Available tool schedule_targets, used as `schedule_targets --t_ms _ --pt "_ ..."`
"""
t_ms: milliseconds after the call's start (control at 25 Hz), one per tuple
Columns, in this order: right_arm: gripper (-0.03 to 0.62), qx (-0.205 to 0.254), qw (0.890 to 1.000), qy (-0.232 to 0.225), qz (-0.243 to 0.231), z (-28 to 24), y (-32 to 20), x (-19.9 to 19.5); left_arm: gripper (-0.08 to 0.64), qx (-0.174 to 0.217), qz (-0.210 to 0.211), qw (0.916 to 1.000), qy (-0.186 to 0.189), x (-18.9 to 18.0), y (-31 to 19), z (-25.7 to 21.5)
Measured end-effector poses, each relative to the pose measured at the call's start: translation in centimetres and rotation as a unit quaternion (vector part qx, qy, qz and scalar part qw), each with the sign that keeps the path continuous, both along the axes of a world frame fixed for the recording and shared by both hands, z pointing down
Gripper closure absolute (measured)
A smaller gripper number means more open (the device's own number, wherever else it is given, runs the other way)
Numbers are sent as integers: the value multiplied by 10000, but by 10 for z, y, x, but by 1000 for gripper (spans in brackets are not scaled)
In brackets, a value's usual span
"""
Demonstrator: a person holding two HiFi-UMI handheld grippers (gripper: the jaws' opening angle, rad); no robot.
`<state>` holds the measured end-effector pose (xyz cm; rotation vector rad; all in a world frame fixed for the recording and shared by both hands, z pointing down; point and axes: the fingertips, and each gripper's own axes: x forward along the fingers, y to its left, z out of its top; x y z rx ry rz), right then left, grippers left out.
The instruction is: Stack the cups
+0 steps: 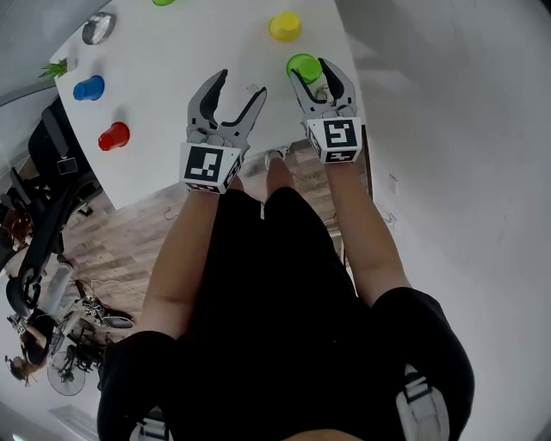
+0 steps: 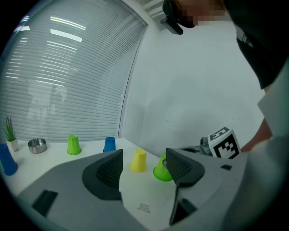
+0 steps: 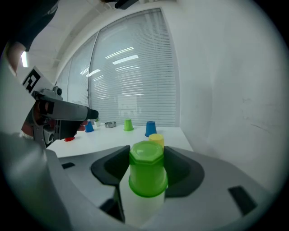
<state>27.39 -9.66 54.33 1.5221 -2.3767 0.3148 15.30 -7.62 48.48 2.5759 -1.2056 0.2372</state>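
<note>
A bright green cup (image 1: 303, 66) stands upside down near the right edge of the white table (image 1: 164, 112). My right gripper (image 1: 312, 73) is shut on it. In the right gripper view the cup (image 3: 146, 169) fills the gap and both pads touch its sides. A yellow cup (image 1: 284, 26) stands just beyond it, also upside down. My left gripper (image 1: 241, 83) hovers to the left of the green cup, open with nothing between its fingers. In the left gripper view the yellow cup (image 2: 138, 161) and the green cup (image 2: 161, 170) show past its fingertips.
A blue cup (image 1: 88, 87) and a red cup (image 1: 113, 135) stand at the table's left side, a metal bowl (image 1: 98, 27) behind them. Farther back are a light green cup (image 3: 128, 125) and another blue cup (image 3: 150, 128). A wall runs close along the right.
</note>
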Motion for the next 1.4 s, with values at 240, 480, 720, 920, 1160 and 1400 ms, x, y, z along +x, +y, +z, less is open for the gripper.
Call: schedule_targets --t_ms 240,480,720,920,1160,1400 --pt "357 90 9992 5 -386 -16 -9 -39 265 100 -228 9997 -74 -32 -2 -6" --pt "356 106 9963 -27 -853 -19 -14 -94 268 62 -596 9981 -131 -80 2 0" --pt "356 64 9906 -23 -1366 -9 -8 -152 270 6 -985 9949 -226 -128 11 12" --pt "354 -31 9842 -145 -1763 6 1 -204 273 -91 -1244 9918 -275 -164 19 27" --pt "354 -94 9774 -82 -2111 15 10 -248 278 -165 -1422 9893 -295 -191 28 38" --pt "354 -171 9736 -14 -2278 28 11 -272 284 -241 -1490 9876 -424 -213 31 55"
